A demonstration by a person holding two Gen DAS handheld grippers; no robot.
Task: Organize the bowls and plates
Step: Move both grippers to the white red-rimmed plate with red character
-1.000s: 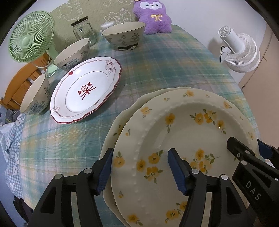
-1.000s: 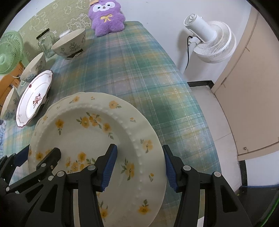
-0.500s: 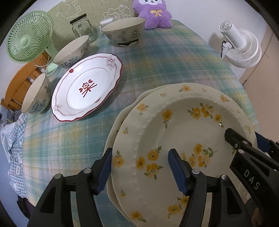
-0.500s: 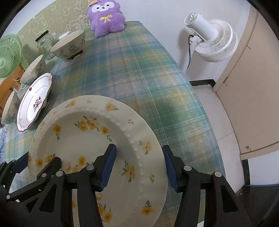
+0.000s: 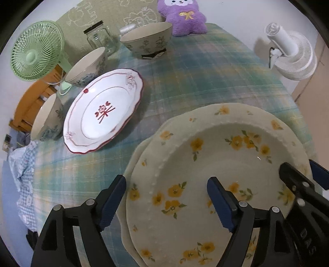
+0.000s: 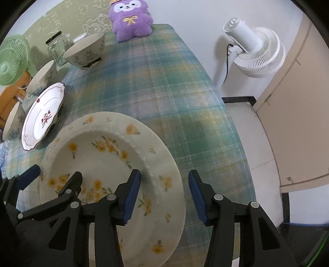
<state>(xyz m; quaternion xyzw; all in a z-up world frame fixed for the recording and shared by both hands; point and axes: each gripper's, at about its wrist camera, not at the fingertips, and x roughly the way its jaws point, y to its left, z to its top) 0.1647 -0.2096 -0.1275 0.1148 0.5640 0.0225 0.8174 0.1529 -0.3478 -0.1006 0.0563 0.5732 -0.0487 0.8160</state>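
Observation:
A cream plate with yellow flowers lies on another cream plate at the near edge of the plaid table; it also shows in the right wrist view. My left gripper is open, its jaws straddling the stack's left rim. My right gripper is open, straddling the right rim, and appears in the left wrist view. A white plate with red trim lies to the left. Three patterned bowls stand around it.
A green fan and a glass jar stand at the back left. A purple plush sits at the table's far end. A white fan stands on the floor to the right, by a beige door.
Both grippers have pulled back and risen slightly, so the plates and bowls look a little farther away. Both stay open around the flowered plate's rims.

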